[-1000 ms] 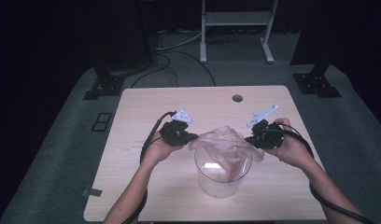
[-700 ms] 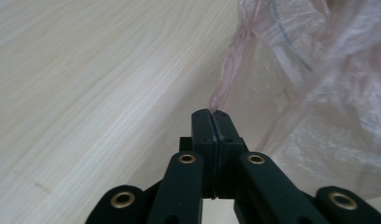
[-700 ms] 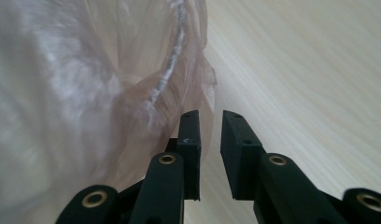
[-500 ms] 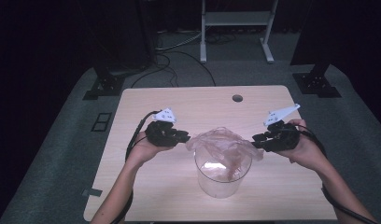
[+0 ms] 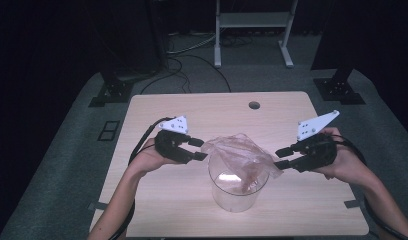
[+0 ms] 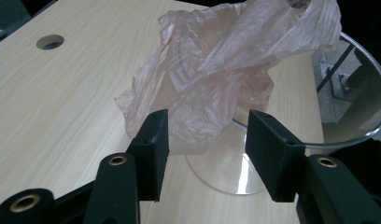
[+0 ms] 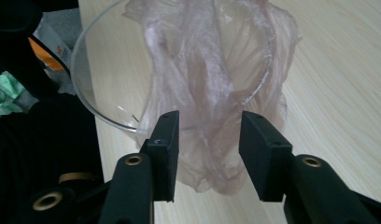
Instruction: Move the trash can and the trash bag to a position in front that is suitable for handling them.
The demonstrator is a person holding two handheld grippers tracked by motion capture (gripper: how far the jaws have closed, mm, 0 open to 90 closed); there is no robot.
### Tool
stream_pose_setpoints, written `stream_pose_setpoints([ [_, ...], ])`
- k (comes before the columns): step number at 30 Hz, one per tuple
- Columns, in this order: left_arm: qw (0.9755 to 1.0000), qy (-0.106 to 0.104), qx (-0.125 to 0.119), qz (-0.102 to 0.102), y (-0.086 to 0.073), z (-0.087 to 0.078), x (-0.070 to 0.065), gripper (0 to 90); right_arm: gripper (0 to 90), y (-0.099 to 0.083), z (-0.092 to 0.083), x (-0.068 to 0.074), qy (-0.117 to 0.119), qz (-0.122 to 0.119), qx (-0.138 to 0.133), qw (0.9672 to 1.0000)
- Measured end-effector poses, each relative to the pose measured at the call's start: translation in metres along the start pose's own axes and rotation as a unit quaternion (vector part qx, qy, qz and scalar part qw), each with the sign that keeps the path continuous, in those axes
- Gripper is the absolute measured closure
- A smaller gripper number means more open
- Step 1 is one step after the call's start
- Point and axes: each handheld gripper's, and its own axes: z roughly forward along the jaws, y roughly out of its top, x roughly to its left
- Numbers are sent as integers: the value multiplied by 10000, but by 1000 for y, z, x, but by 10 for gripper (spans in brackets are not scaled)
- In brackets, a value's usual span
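A thin pinkish plastic bag (image 5: pixel 237 150) lies crumpled over the mouth of a clear round container (image 5: pixel 237 192) at the middle of the wooden table (image 5: pixel 192 107). My left gripper (image 5: pixel 199 149) hovers just left of the bag, pointing at it. Its jaws have just been opening and stand apart, with the bag (image 6: pixel 216 70) loose just beyond my left gripper (image 6: pixel 205 140). My right gripper (image 5: pixel 280 157) hovers at the bag's right side. Its jaws have also just been opening, and a fold of the bag (image 7: pixel 212 70) hangs untouched past my right gripper (image 7: pixel 207 144).
A round cable hole (image 5: pixel 254 105) sits near the table's far edge. Behind the table stand a white rack (image 5: pixel 252 20), black stand bases (image 5: pixel 109 92) and floor cables. The container's clear rim (image 6: pixel 361 84) curves off to the right in the left gripper view.
Both hands have drawn outward and up, away from the container. Both grippers' jaws went from closed at the bag's edges to apart, and the bag settled onto the container.
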Motion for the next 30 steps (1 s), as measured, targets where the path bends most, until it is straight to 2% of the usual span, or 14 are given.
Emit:
stream_pose_setpoints([
  [2, 10000, 43, 3, 0, 3, 1, 2, 454, 550, 0, 0, 1, 38, -40, 21, 10000],
  [4, 10000, -33, -42, -1, 5, 3, 2, 437, 544, -1, 0, 3, 114, -78, 37, 9999],
  [11, 9998, -141, 100, 107, 13, 10, 4, 437, 529, 1, 3, 11, 334, -287, 135, 9989],
  [13, 9997, -215, 140, -1, 14, 14, 6, 440, 529, 1, 4, 13, 365, -360, 203, 9985],
  [14, 9997, -193, 141, 15, 15, 16, 8, 439, 529, 2, 5, 13, 383, -357, 224, 9984],
  [16, 9995, -292, 34, -80, 15, 18, 10, 441, 529, 2, 8, 13, 369, -354, 270, 9983],
  [19, 9991, -426, 65, -35, 16, 22, 10, 529, 569, 2, 14, 12, 331, -361, 386, 9981],
  [21, 9986, -491, 200, 52, 16, 24, 8, 650, 640, 1, 18, 11, 288, -344, 446, 9980],
  [23, 9985, -513, 192, 24, 16, 24, 6, 737, 716, 0, 21, 9, 291, -286, 464, 9981],
  [25, 9986, -523, 86, 25, 16, 20, 5, 816, 771, 0, 22, 9, 301, -260, 469, 9981],
  [28, 9987, -477, 104, 153, 15, 16, 1, 855, 876, 1, 23, 11, 293, -208, 484, 9982],
  [30, 9986, -474, 74, 236, 14, 13, -2, 862, 899, 1, 23, 12, 306, -216, 472, 9982],
])
